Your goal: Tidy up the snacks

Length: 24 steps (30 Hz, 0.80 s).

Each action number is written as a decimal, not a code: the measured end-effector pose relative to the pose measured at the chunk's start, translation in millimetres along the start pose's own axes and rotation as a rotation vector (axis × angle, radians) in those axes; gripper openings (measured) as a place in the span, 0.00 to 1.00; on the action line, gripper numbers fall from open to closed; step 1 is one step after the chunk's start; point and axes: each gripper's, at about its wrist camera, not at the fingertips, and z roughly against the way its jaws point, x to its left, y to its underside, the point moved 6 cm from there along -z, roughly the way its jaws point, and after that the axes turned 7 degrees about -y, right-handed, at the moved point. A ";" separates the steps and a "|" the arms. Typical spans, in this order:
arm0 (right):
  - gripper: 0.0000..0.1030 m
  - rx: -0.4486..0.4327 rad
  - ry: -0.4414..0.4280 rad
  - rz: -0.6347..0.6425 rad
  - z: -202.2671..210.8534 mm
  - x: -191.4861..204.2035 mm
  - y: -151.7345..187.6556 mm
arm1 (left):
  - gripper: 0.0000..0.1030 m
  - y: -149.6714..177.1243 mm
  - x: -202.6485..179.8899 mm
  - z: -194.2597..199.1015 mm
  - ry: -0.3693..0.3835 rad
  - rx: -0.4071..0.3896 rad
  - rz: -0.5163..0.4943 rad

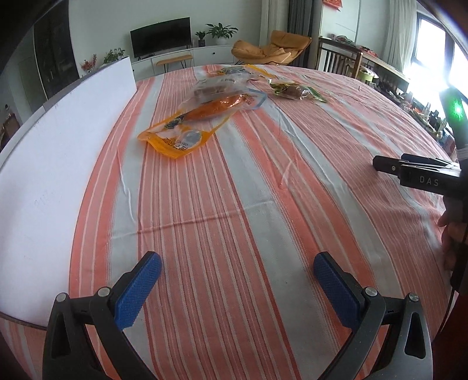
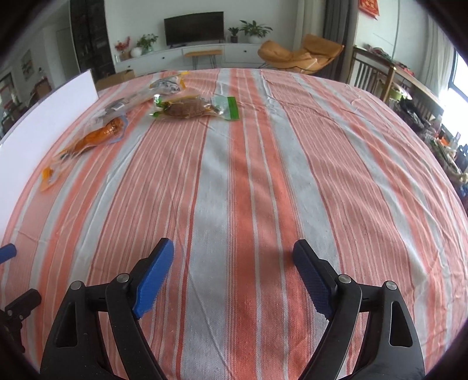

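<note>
Both grippers, left (image 1: 237, 288) and right (image 2: 233, 276), spread wide over bare striped tablecloth (image 2: 263, 175), snack packets (image 2: 193, 108) well ahead.

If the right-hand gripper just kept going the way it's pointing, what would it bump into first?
Probably just the striped tablecloth. The right gripper tilts down at bare cloth, jaws open and empty; the green-edged snack packet lies farther off and leftward.

A cloth with orange, white and grey stripes (image 2: 263, 175) covers the table. A flat white board (image 1: 58, 140) lies at its left edge. Behind, a black television (image 2: 193, 27) stands on a long white cabinet (image 2: 234, 54), with green plants in pots (image 2: 254, 29) beside it. An orange lounge chair (image 2: 301, 54) stands near a wooden chair (image 2: 368, 73).
</note>
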 end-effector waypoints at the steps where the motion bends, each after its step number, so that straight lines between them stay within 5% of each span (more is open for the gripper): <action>1: 0.83 0.000 0.000 0.000 0.0 0.0 0.0 | 1.00 0.0 -0.3 0.1 0.001 -0.001 -0.001; 24: 0.85 0.000 0.008 -0.003 0.1 -1.4 0.6 | 1.00 0.6 0.3 0.4 0.004 -0.005 0.000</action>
